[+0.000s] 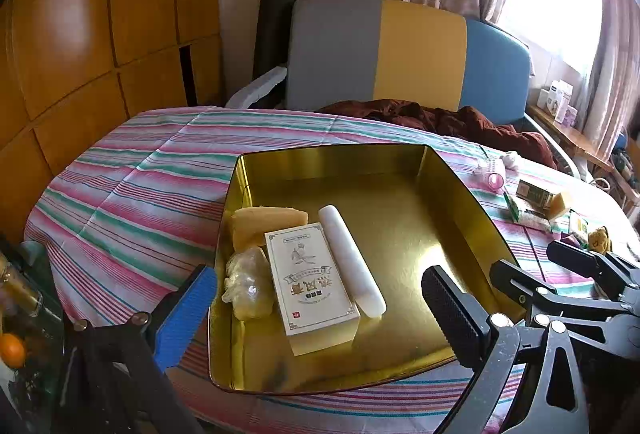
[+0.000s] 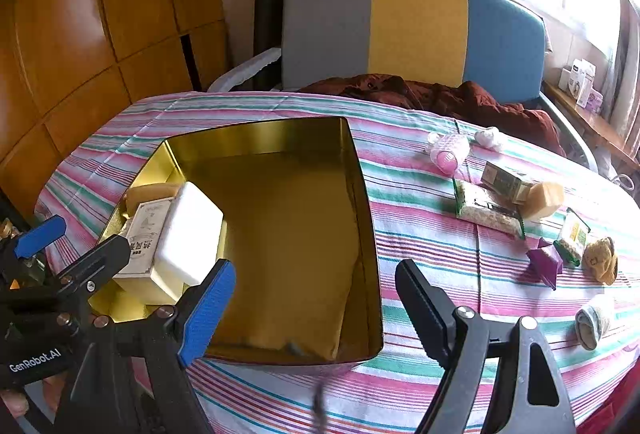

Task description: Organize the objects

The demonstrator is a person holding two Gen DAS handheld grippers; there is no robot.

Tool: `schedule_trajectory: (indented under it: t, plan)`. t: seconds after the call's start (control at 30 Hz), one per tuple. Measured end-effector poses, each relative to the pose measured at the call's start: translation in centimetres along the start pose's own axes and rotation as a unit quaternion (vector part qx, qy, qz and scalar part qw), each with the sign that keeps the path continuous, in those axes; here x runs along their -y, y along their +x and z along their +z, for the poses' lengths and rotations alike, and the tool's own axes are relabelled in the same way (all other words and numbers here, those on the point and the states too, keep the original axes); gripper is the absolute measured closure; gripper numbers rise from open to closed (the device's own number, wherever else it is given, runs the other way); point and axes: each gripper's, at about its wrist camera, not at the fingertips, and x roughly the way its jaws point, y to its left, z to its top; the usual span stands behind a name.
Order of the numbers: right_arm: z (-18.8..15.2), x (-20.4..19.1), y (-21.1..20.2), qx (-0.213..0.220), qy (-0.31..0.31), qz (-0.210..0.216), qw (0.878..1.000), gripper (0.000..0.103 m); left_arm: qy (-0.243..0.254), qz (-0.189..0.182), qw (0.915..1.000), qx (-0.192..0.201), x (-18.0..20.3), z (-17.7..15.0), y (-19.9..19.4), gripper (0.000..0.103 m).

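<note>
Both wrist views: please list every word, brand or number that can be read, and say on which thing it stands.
"GenRobot.AI": white letters on the black body of the left claw, in the right wrist view.
White box in the gold tin: large Chinese characters, upside down and too blurred to read.
Packets on the striped cloth: print too small to read.

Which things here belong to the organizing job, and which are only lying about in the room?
Belong to the job:
- gold tin
- white box, white cylinder, yellow block, already inside it
- pink roller, purple shape, snack packets, waiting on the striped cloth

Lying about:
- colourful chair
- brown garment
- windowsill boxes
</note>
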Motion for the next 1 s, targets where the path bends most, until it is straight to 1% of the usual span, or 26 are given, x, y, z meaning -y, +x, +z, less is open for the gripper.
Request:
schedule_trajectory:
  t: [0.13, 0.17, 0.23, 0.27, 0.6, 1.0]
  plan:
    - [-0.2, 0.3, -0.1, 0.003, 0.005, 0.001, 1.000, 0.019, 0.001, -0.001, 1.0000, 0.000, 0.1, 0.0, 0.0, 0.001]
    - [-0.2, 0.4, -0.1, 0.003, 0.007, 0.001, 1.000, 0.018, 0.001, -0.001, 1.0000, 0.000, 0.1, 0.0, 0.0, 0.001]
    - [-0.2, 0.7, -0.1, 0.002, 0.013, 0.005, 1.000, 0.012, 0.003, -0.003, 1.0000, -0.001, 0.2, -0.1, 0.0, 0.001]
    - [-0.2, 0.8, -0.1, 0.001, 0.015, 0.007, 1.000, 0.012, 0.004, -0.003, 1.0000, -0.001, 0.3, -0.1, 0.0, 0.001]
    - [-0.5, 1.6, 0.0, -0.004, 0.019, 0.002, 1.000, 0.011, 0.016, -0.010, 0.9998, -0.001, 0.9, -0.3, -0.3, 0.001]
    - [-1.2, 4.2, 0.0, -0.009, 0.043, -0.018, 0.999, 0.011, 0.041, -0.016, 0.9990, -0.004, 2.4, -0.5, -0.3, 0.000]
